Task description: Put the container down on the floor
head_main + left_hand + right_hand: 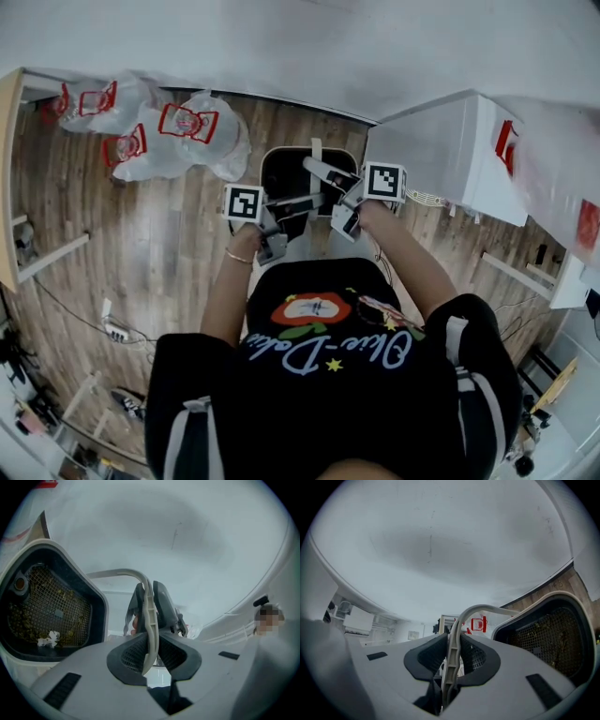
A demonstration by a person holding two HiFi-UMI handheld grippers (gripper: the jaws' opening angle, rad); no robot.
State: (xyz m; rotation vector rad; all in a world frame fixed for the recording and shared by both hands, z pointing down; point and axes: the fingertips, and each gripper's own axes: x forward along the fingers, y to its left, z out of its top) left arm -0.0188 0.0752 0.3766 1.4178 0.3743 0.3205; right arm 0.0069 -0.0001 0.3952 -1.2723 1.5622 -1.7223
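With the left claw (150, 639) and right claw (452, 656) both pinching the thin pale handle (146, 606), the container (281, 178) seems to hang just above the wooden floor (178, 244) beside a white cabinet (441, 155), so uneven lowering could slip that handle and spill the mesh debris (47, 620).
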